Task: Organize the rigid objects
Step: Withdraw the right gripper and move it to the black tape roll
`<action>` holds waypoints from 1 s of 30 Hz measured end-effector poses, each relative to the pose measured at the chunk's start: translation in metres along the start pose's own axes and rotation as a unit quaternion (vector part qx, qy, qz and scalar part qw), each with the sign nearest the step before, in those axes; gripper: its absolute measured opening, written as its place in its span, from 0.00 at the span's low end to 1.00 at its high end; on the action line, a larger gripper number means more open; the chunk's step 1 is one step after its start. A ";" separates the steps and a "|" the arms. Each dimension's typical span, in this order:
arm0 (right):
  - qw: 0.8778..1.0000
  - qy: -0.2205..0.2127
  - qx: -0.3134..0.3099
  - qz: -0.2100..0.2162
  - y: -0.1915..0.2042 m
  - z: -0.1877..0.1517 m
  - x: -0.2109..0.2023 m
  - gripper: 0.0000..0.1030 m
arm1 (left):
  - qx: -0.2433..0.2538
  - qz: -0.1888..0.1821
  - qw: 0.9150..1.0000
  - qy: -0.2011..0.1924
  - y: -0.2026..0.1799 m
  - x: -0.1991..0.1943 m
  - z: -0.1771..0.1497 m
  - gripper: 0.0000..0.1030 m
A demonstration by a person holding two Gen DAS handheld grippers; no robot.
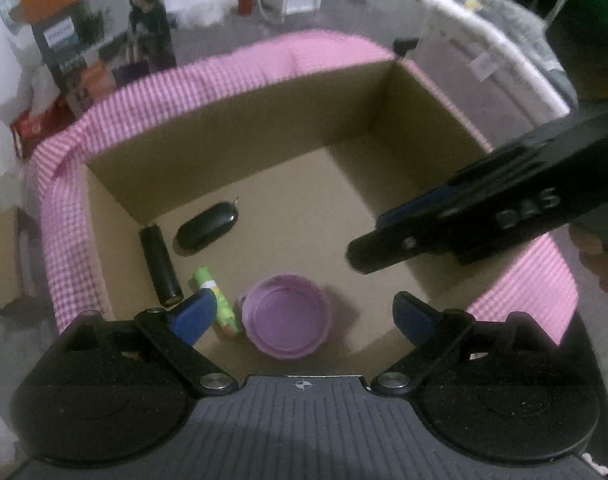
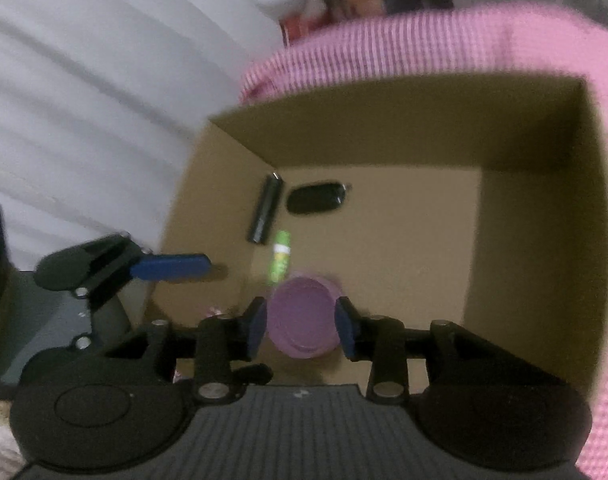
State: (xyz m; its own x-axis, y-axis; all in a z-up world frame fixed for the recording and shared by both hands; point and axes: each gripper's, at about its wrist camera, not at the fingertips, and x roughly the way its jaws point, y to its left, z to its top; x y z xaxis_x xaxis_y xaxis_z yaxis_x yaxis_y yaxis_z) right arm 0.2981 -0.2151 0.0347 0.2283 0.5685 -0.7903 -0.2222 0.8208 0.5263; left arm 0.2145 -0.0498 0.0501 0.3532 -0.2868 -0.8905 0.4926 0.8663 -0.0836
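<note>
An open cardboard box (image 1: 240,128) sits on pink checked cloth. On its floor lie a purple round lid (image 1: 286,322), a green tube (image 1: 220,306), a black cylinder (image 1: 160,266) and a black oval case (image 1: 206,227). My left gripper (image 1: 304,316) is open and empty above the box's near edge. My right gripper (image 2: 302,326) hangs over the box with its pads to either side of the purple lid (image 2: 302,320), which lies on the floor below; the jaws stand apart. The right gripper also shows in the left wrist view (image 1: 463,224). The green tube (image 2: 280,256), cylinder (image 2: 268,208) and case (image 2: 315,198) lie beyond.
Pink checked cloth (image 1: 76,216) surrounds the box. A printed carton (image 1: 96,32) stands behind at left, a white fabric item (image 1: 503,60) at right. White ribbed bedding (image 2: 84,100) lies left of the box. The left gripper's blue finger (image 2: 172,267) reaches over the box's left wall.
</note>
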 end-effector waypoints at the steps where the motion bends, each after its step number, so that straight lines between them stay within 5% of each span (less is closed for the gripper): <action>1: 1.000 -0.016 -0.003 -0.001 0.002 -0.006 -0.011 0.43 | 0.003 0.002 1.000 -0.011 -0.004 -0.008 -0.003 0.94; 14: 0.984 -0.174 -0.030 -0.001 0.045 -0.110 -0.108 0.64 | 0.018 0.047 0.987 -0.155 -0.037 -0.079 -0.056 0.96; 30: 0.979 -0.203 -0.029 -0.002 0.066 -0.218 -0.088 0.68 | -0.043 0.003 0.988 -0.147 -0.054 -0.059 -0.147 0.97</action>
State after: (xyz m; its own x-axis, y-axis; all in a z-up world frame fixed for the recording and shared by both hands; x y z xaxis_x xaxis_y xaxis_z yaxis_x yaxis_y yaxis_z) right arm 0.0564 -0.2233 0.0706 0.5847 0.5500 -0.5964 -0.2716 0.8254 0.4948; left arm 0.0499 -0.0195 0.0419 0.5778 -0.3762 -0.7243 0.4250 0.8963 -0.1265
